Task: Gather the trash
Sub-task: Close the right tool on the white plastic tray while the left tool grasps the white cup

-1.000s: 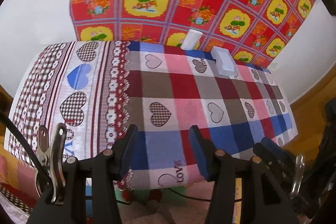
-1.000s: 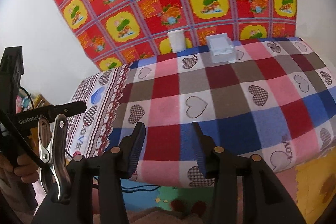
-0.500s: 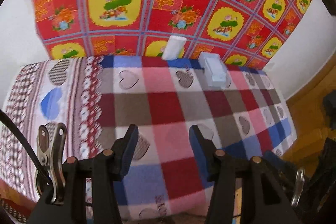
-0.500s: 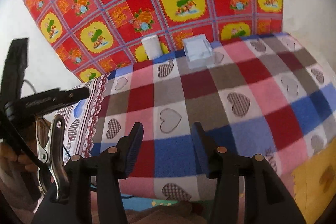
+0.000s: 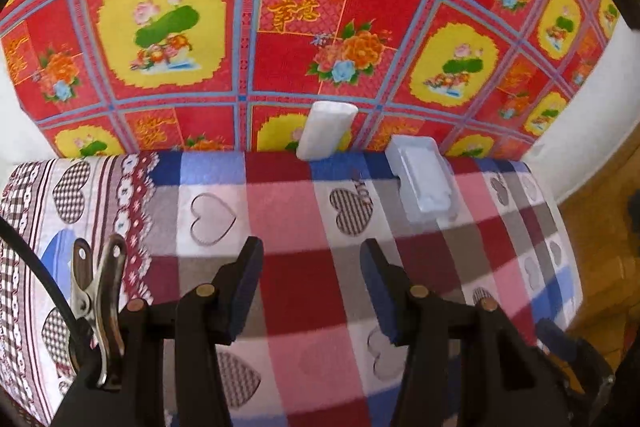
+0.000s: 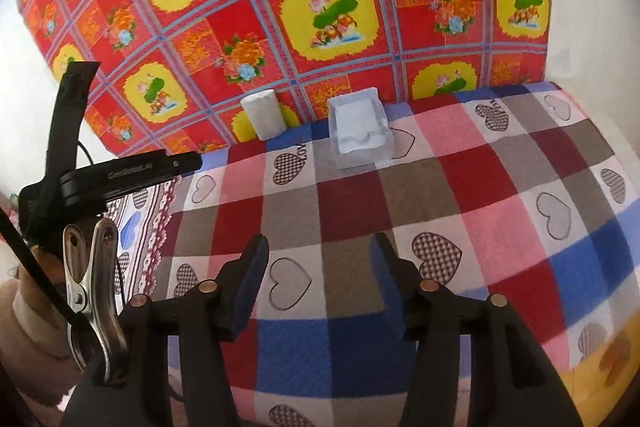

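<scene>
A white paper cup stands at the far edge of the checked heart-pattern tablecloth, against the red wall cloth. To its right sits a clear plastic box holding something white. My left gripper hovers open over the cloth's near half, nothing between its fingers. My right gripper is over the near middle of the table, its jaws opening, with nothing between them. Both items lie well ahead of the fingertips. The left gripper's black body shows at the left of the right wrist view.
A red and yellow flowered cloth hangs on the white wall behind the table. The table's right edge drops to a yellow-orange floor. A person's hand holds the left gripper at the left edge.
Both grippers have moved forward over the table toward the cup and box, which now look larger and nearer. The right jaws have widened slightly. The left jaws kept their gap.
</scene>
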`<state>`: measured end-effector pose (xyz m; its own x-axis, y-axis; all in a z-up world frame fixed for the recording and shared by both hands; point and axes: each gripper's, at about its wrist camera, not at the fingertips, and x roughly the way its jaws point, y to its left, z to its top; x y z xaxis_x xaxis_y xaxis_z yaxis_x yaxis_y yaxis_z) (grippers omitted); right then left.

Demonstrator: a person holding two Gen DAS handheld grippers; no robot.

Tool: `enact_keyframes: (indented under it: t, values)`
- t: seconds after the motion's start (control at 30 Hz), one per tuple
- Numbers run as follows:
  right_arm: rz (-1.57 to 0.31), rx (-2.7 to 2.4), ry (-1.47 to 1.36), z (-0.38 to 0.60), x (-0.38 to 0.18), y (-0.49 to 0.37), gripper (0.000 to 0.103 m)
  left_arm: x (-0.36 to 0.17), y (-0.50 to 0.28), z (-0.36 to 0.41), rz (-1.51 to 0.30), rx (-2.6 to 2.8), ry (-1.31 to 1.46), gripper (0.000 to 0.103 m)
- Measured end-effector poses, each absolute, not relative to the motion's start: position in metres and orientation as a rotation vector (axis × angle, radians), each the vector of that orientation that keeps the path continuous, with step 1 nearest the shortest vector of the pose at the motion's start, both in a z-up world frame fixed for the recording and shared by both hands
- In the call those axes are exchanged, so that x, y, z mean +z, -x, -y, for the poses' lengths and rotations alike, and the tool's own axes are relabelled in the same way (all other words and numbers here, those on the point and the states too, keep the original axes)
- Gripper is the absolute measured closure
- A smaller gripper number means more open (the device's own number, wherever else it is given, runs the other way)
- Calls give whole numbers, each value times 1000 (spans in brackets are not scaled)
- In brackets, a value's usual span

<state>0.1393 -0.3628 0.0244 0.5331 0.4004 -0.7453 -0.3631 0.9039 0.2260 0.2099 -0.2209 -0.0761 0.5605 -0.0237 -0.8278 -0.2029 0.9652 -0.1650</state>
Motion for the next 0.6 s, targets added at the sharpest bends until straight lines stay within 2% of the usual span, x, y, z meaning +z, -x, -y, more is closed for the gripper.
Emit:
enact_keyframes:
  t: [0.6]
  values:
    - [-1009,642,-68,389,-10,-234,48,-144,-336,248,-940,304,129,50]
